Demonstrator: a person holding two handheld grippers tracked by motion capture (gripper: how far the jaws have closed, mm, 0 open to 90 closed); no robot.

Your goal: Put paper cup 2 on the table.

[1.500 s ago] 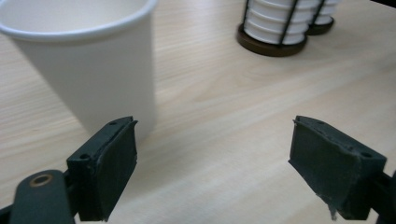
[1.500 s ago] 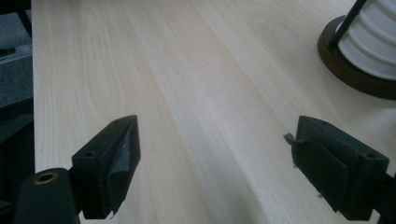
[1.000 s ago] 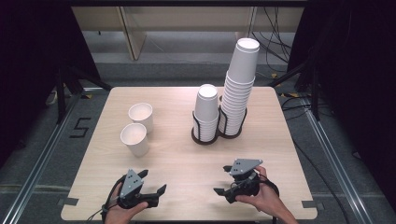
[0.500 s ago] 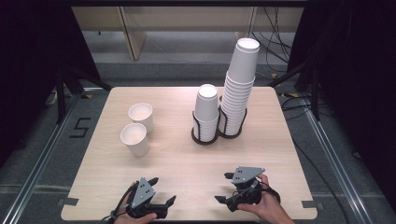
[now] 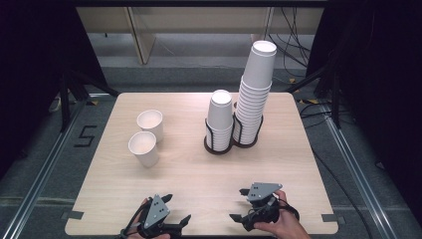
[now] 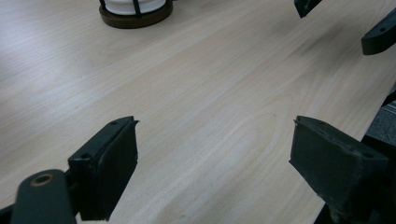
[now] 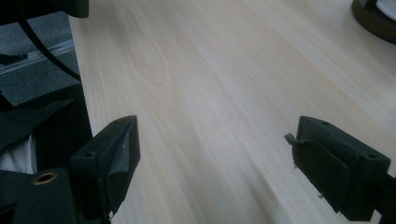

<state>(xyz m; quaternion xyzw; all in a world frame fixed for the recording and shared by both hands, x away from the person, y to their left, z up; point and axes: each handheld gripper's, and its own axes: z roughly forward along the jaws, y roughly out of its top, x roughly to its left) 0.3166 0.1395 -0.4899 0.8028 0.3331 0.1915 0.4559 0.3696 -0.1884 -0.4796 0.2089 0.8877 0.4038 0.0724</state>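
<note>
Both grippers sit low at the bottom edge of the high view, over the near rim of the table (image 5: 298,164), and neither one holds anything. The left gripper (image 5: 176,209) has its jaws spread apart with bare wood between them, as its own view shows, and the right gripper (image 5: 240,204) is likewise released, jaws wide and empty.

The things the work seems to concern stand well away from them. Two loose paper cups stand upright at centre left of the high view, the nearer cup (image 5: 144,148) just below and left of the farther cup (image 5: 150,124), close but whether touching I cannot tell. At centre right a black wire holder (image 5: 219,145) carries a short stack of cups (image 5: 220,113), and beside it a tall stack (image 5: 256,94) rises toward the top of the frame.

I judge this to be a pause between steps, with no cup yet taken. The next move likely calls for a reach up the frame to one loose cup, closing gently on its wall so the thin paper does not crush, then lifting it straight
</note>
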